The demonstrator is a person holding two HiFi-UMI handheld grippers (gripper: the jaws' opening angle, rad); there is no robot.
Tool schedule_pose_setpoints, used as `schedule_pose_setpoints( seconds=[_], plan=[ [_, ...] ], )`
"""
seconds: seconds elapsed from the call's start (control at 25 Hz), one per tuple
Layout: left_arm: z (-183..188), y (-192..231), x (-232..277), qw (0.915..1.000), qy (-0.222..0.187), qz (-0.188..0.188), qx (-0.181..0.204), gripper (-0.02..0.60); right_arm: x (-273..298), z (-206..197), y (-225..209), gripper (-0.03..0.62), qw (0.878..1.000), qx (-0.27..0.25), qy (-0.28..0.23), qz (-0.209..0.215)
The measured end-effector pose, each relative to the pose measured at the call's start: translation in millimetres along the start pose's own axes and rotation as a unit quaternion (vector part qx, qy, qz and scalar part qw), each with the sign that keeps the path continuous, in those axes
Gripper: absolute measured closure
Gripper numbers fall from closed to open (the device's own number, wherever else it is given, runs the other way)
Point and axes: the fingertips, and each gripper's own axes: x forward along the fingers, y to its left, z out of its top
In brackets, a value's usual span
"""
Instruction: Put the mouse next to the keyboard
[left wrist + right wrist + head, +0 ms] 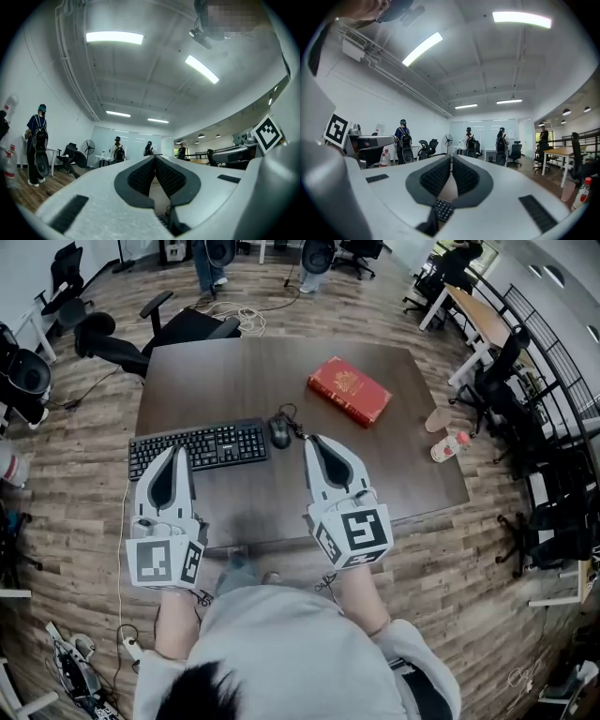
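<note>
- Open office with a wood-plank floor (84, 521), white walls and strip lights overhead; desks, black chairs and standing people at the top of the head view.
- Dark brown table (234, 371) at the centre of the head view, mostly bare.
- Black office chair (187, 326) pushed against the table's upper left edge.
- Left gripper (178, 450) at lower left of the head view, tips overlapping the lower edge of the keyboard (199, 446); touching or not, impossible to tell. In its own view (154, 158), jaws closed tip to tip, nothing between them.
- Right gripper (314, 439) at lower centre-right of the head view. In its own view (451, 158), jaws pressed together, empty, with keyboard keys showing below the pads.
- Black keyboard lying left of centre, long side running across the frame.
- Red book (350, 389) lying flat at upper right of the tabletop, turned at an angle, well apart from everything else.
- Clear bottle with a red cap (449, 446) at the table's right edge; on the top or just past it, unclear.
- Black mouse (279, 431) resting on the table just beside the keyboard's right end, cable curling toward the top of the frame; right gripper's tips just right of it and a little lower, apart from it.
</note>
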Motion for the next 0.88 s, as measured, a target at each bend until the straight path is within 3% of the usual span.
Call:
schedule_pose_setpoints(
  seconds=[0.88],
  plan=[
    [9, -19, -4, 0.9999, -0.007, -0.002, 0.007, 0.572, -21, 11, -9, 0.576, 1.000, -0.003, -0.021, -0.005]
  ],
)
